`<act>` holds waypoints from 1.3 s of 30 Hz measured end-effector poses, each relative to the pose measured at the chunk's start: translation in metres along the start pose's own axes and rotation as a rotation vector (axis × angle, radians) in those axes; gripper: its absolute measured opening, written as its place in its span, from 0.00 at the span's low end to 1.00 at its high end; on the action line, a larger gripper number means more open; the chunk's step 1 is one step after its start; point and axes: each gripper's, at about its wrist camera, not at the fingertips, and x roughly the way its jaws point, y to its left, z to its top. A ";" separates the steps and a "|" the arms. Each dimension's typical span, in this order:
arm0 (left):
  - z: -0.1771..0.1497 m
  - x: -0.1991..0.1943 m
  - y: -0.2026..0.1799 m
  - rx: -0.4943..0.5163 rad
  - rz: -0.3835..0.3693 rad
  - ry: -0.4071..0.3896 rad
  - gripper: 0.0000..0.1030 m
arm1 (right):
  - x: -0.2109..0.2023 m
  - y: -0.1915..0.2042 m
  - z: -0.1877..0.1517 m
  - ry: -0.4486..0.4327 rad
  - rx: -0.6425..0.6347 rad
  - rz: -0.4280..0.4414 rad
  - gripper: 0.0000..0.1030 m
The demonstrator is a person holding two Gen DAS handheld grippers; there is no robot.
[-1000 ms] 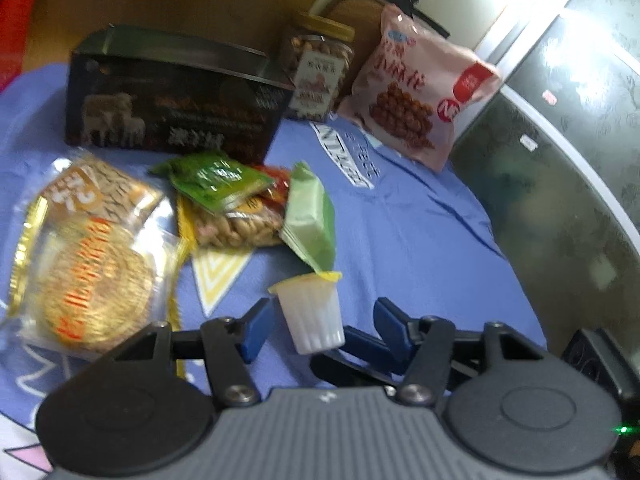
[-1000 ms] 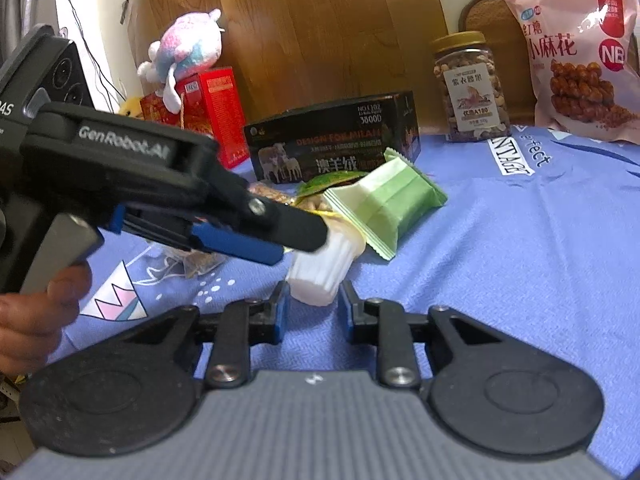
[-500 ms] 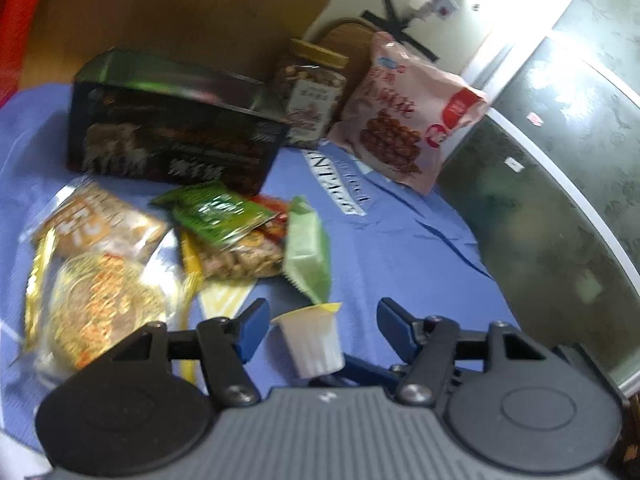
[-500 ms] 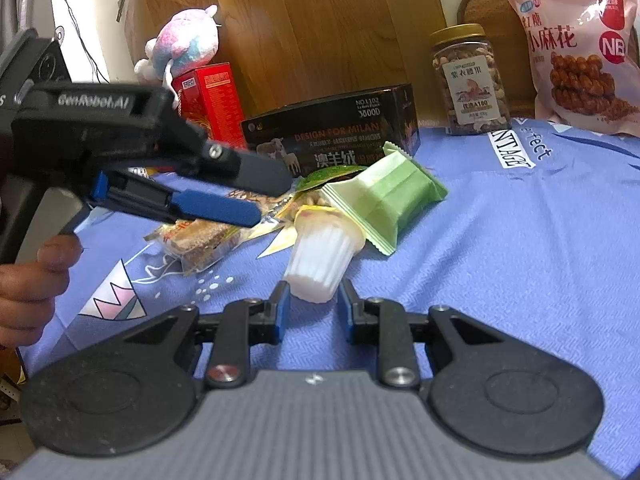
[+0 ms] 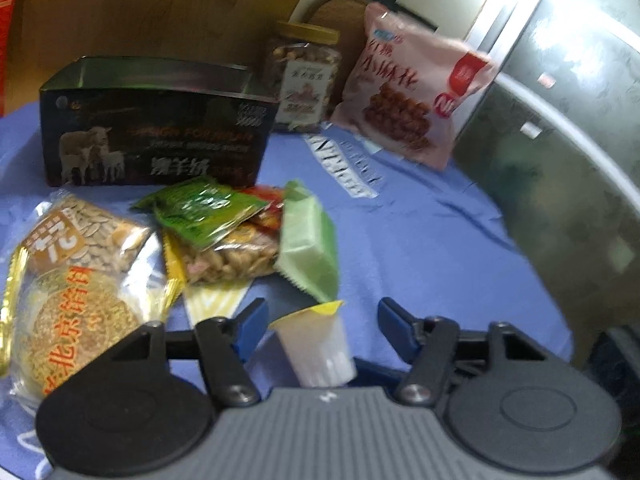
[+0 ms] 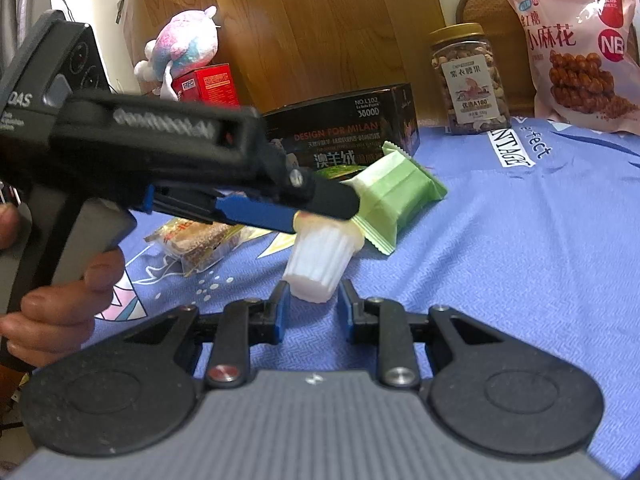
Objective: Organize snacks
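Observation:
A small white jelly cup (image 6: 318,264) with a yellow lid is gripped at its base by my right gripper (image 6: 314,304), tilted above the blue cloth. It also shows in the left wrist view (image 5: 316,346), between the wide-open fingers of my left gripper (image 5: 322,320), which holds nothing. My left gripper (image 6: 280,210) reaches over the cup's lid in the right wrist view. A pale green packet (image 5: 308,248), a green packet (image 5: 204,210), a peanut bag (image 5: 230,258) and a seed cake pack (image 5: 76,280) lie in a pile ahead.
An open black box (image 5: 156,136) stands behind the pile. A nut jar (image 5: 302,80) and a pink twist-snack bag (image 5: 408,88) stand at the back. A plush toy (image 6: 182,50) sits on a red box (image 6: 210,84). The cloth's edge (image 5: 532,264) is at right.
My left gripper pulled back and up, then came forward again over the cup. The right gripper kept hold of the jelly cup and lifted it slightly.

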 end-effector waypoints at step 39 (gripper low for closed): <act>0.004 -0.003 -0.009 0.026 -0.033 0.017 0.67 | 0.002 0.004 0.003 0.022 0.000 -0.014 0.29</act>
